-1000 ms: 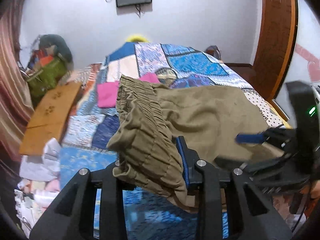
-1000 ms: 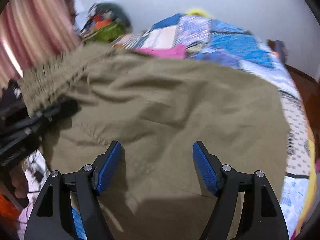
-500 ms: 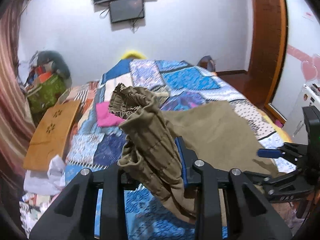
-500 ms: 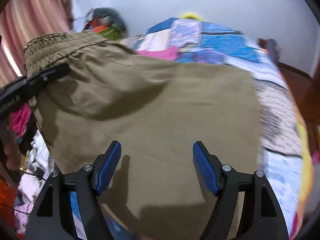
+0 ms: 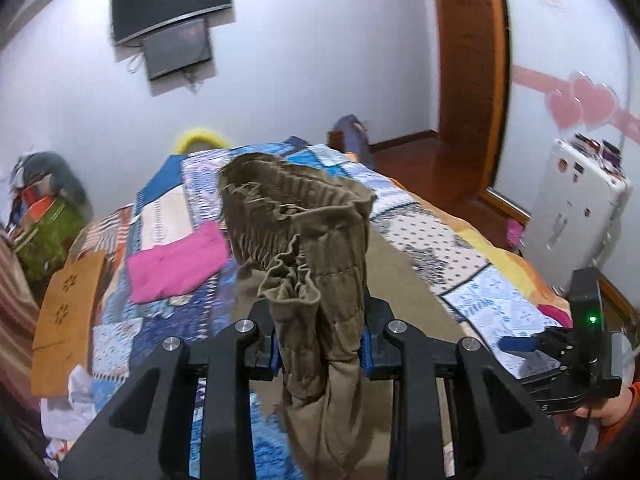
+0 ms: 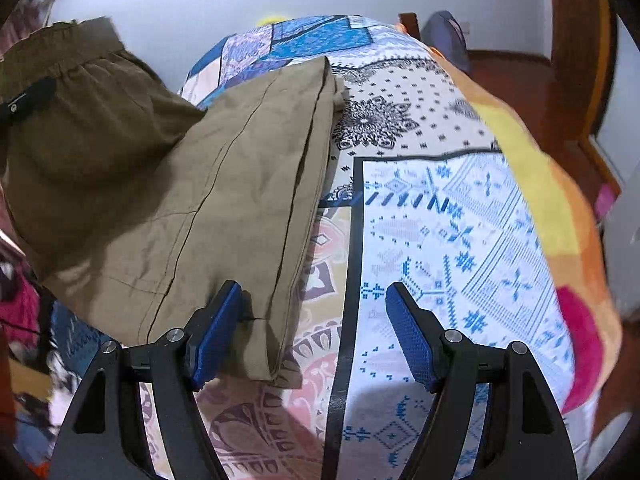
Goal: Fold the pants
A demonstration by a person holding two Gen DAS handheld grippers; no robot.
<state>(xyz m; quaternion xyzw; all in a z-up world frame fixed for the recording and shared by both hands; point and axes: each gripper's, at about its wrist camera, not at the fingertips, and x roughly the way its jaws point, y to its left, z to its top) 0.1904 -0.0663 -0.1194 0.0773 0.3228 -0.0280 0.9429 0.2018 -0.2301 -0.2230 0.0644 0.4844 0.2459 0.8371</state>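
Olive-brown pants with a gathered elastic waistband are bunched in my left gripper, which is shut on the waistband and holds it above the bed. In the right wrist view the pants legs lie flat on the patchwork bedspread, the waist end lifted at upper left. My right gripper is open and empty, its left pad above the near leg edge; it also shows in the left wrist view at the right.
A pink folded cloth lies on the bed's left side. A wooden board and piled clutter stand left of the bed. A white appliance and a wooden door frame are at right.
My left gripper has lifted the waistband higher and swung it up off the bed. My right gripper has moved right, from over the pants to their right edge, over bare bedspread.
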